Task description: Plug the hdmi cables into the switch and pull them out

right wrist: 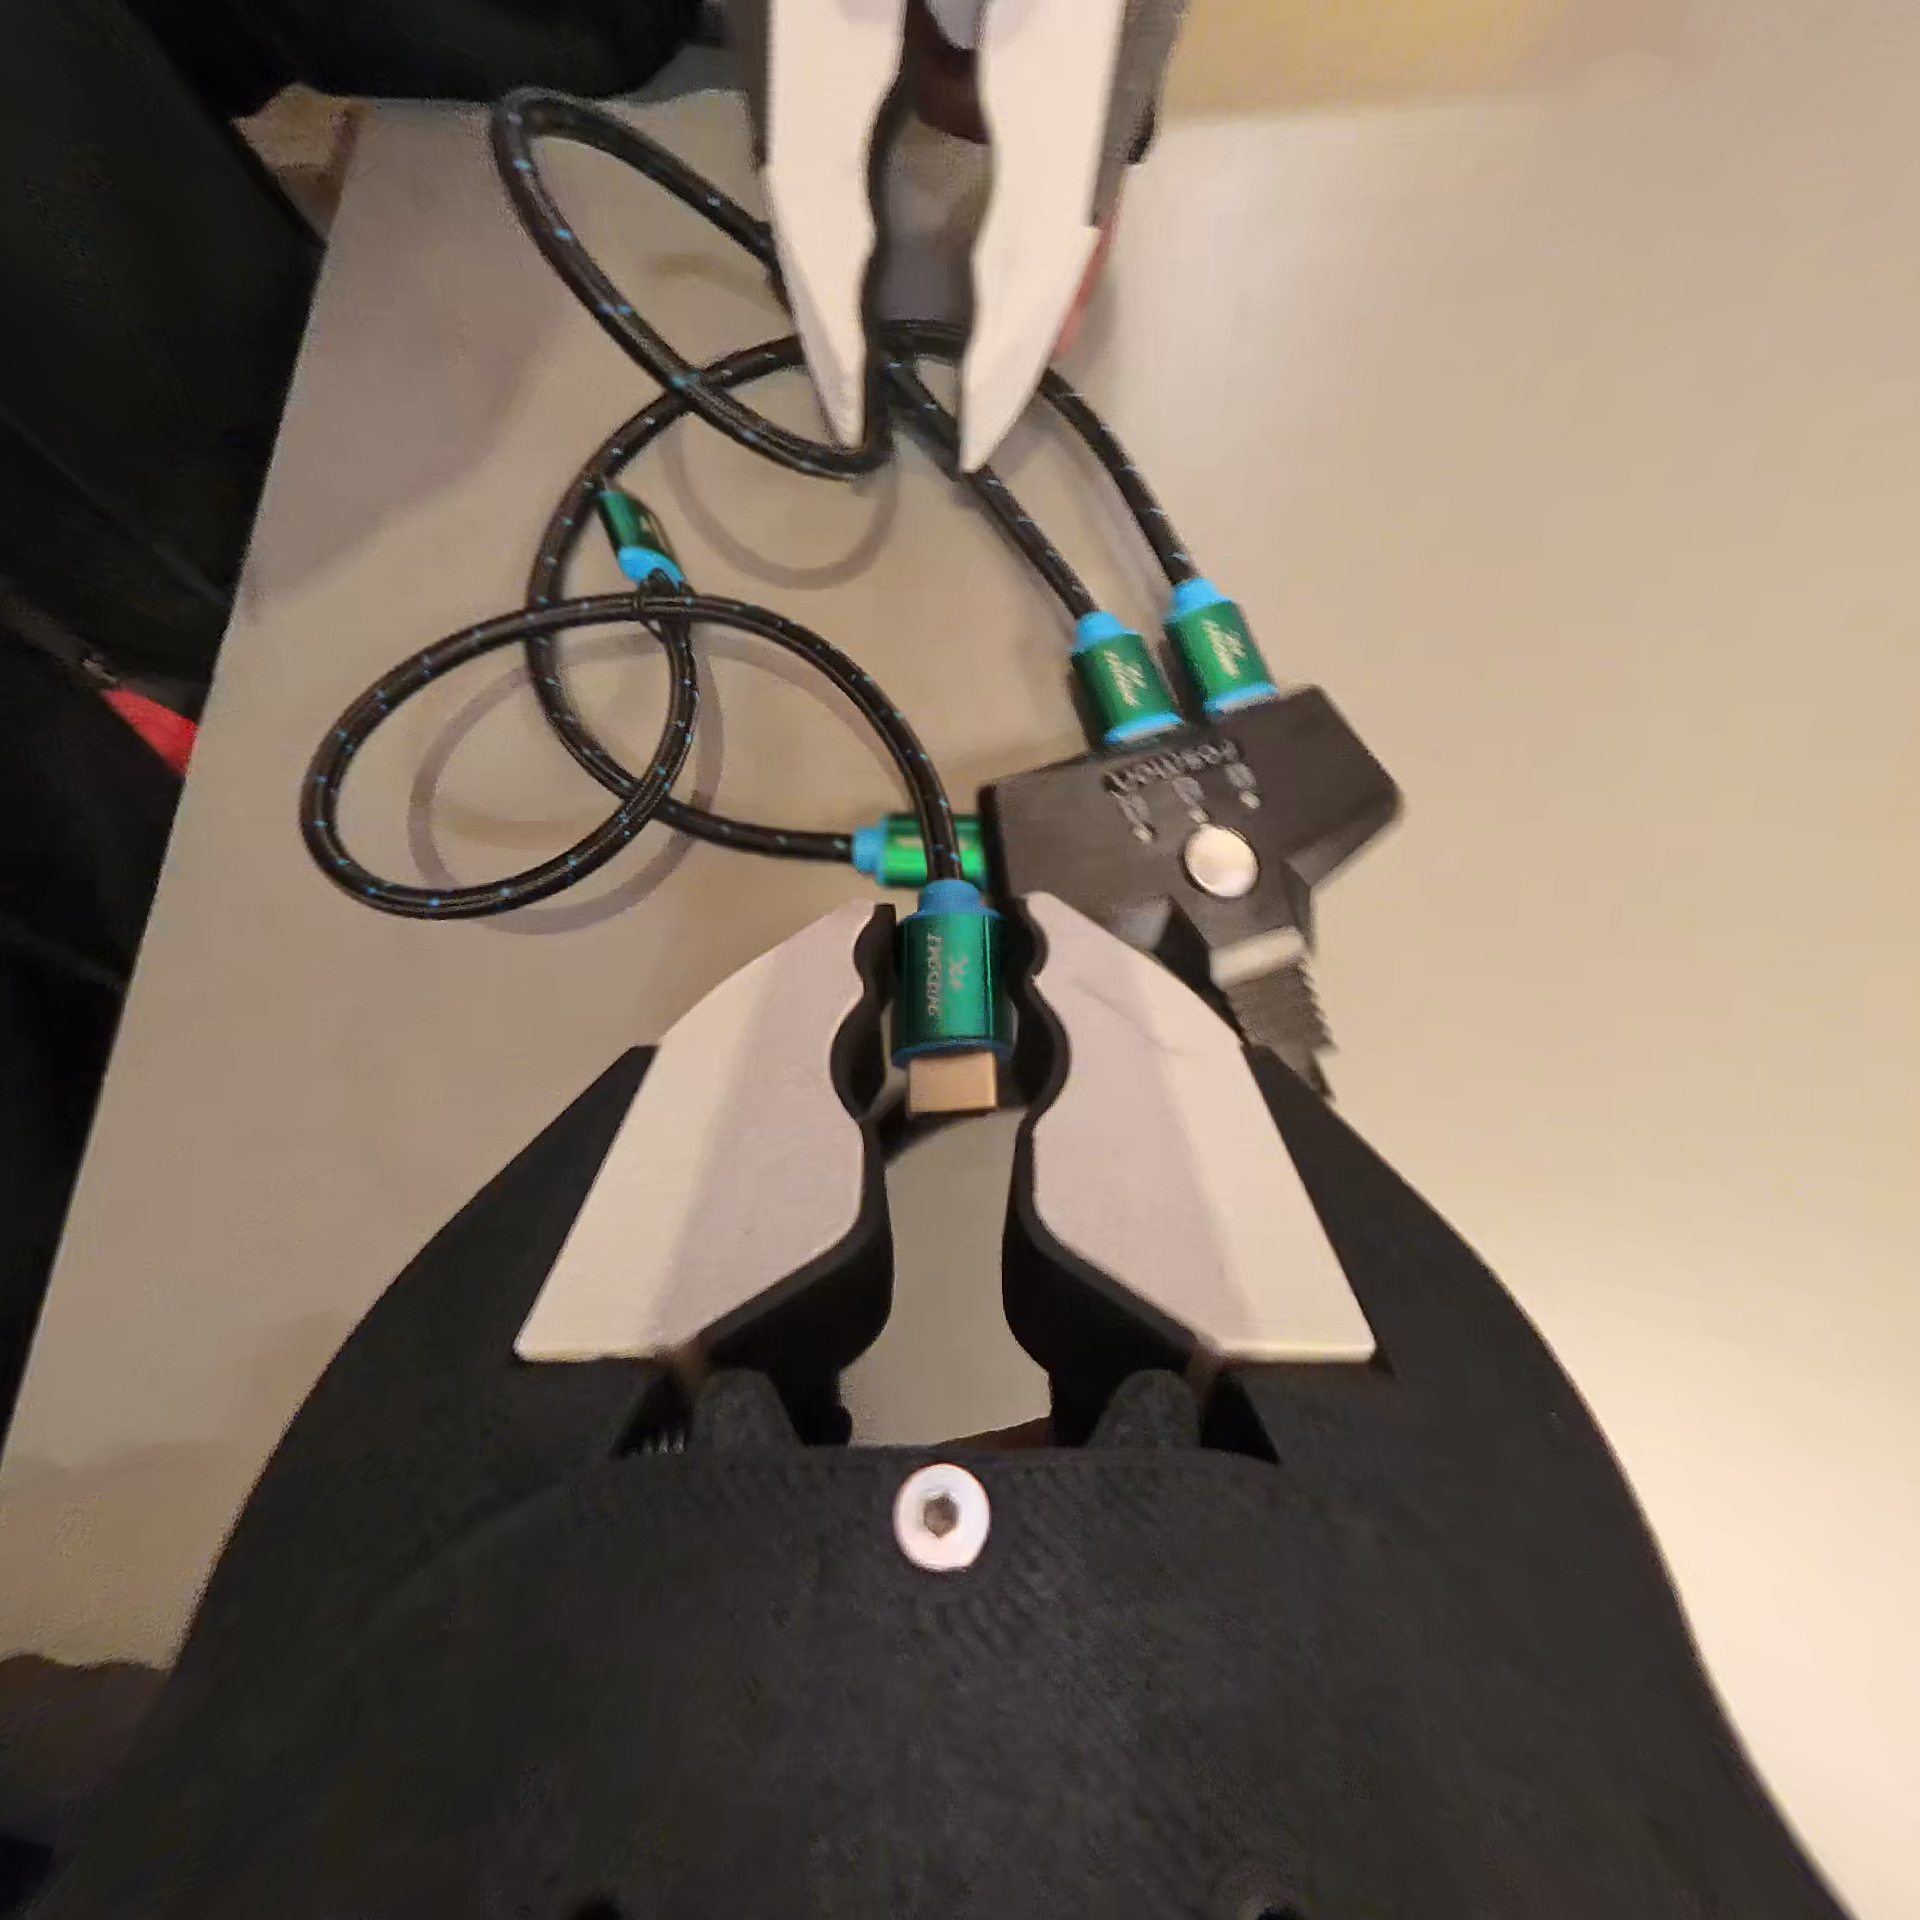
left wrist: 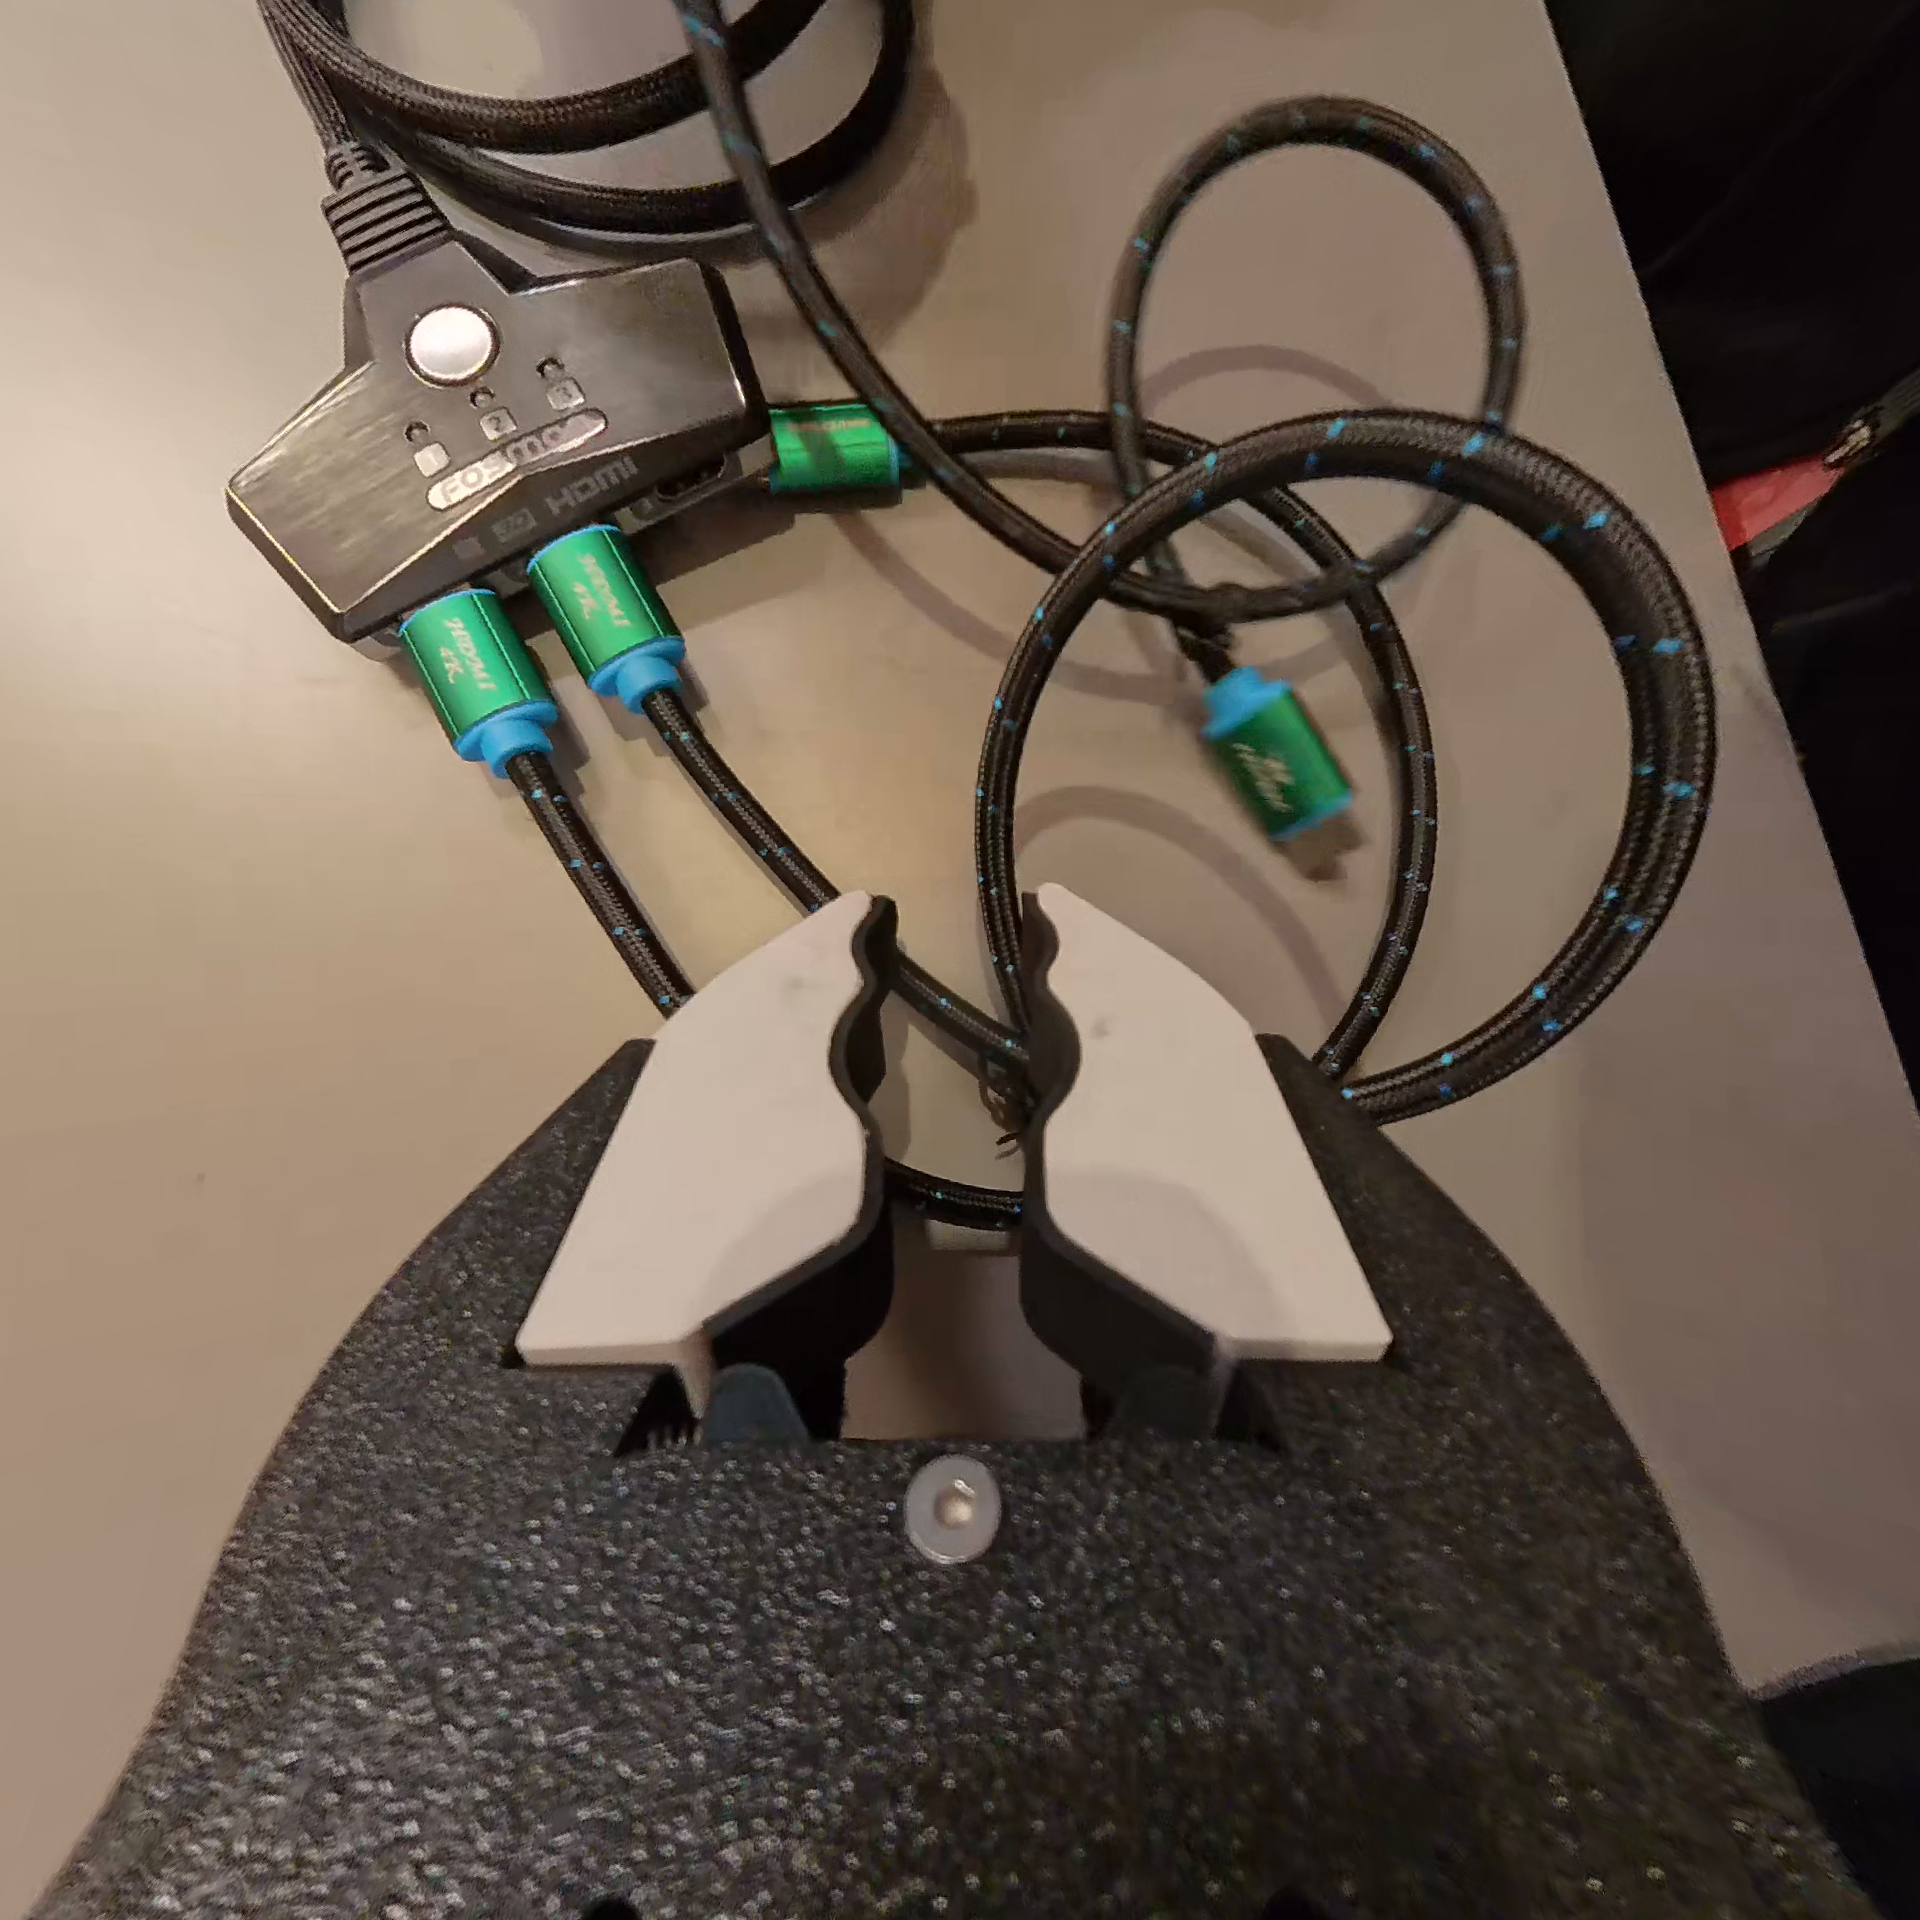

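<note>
while two plugs (left wrist: pixel 540 644) sit in the switch (left wrist: pixel 488 436), right gripper (right wrist: pixel 948 997) jaws clamp a loose plug (right wrist: pixel 951 997).
left gripper (left wrist: pixel 956 997) jaws stand apart astride the cables (left wrist: pixel 935 997), likely steadying them on the bench (left wrist: pixel 208 935).

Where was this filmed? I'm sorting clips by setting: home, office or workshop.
Probably an office or lab desk, though little of the room shows. A plain beige tabletop carries only an HDMI switch and braided cables with green plugs; dark cloth or bags sit past its edge.

A beige table (left wrist: pixel 208 935) carries a dark switch (left wrist: pixel 499 457), 2 green plugs (left wrist: pixel 473 675) seated in it, and looped braided cables (left wrist: pixel 1351 790) toward its right edge, possibly 3.
</note>
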